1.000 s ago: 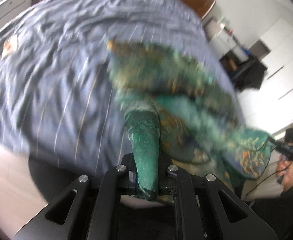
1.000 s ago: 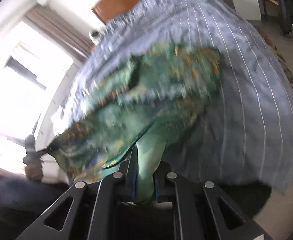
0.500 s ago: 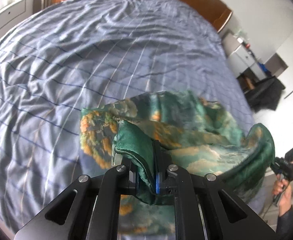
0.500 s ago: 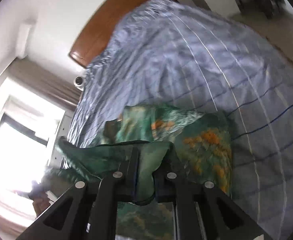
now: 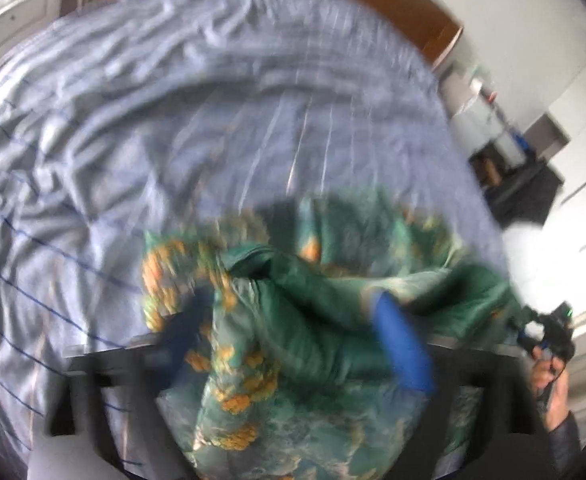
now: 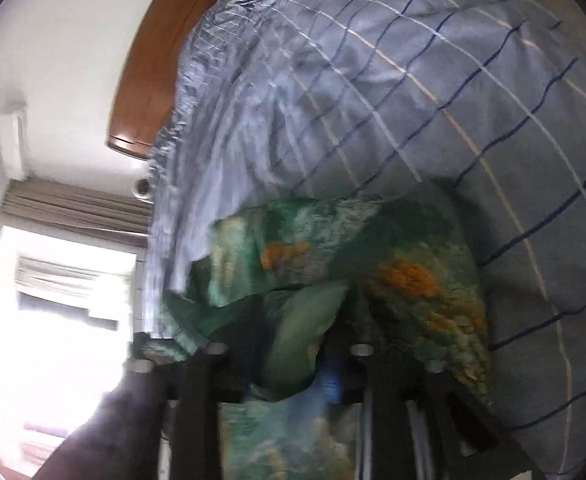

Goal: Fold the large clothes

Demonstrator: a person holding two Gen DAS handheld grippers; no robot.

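Through the left wrist view, a shiny green garment with orange and pale teal print (image 5: 313, 320) lies bunched on the blue striped bed cover (image 5: 173, 140), and the left tongs (image 5: 293, 340) stand spread wide around the blurred cloth. Through the right wrist view, the same garment (image 6: 373, 272) lies crumpled on the bed cover (image 6: 433, 100), a fold pinched between the closed right tongs (image 6: 289, 356).

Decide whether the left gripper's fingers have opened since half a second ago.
Yes. The left gripper has spread wide, its fingers now flanking the green garment lying on the bedsheet.
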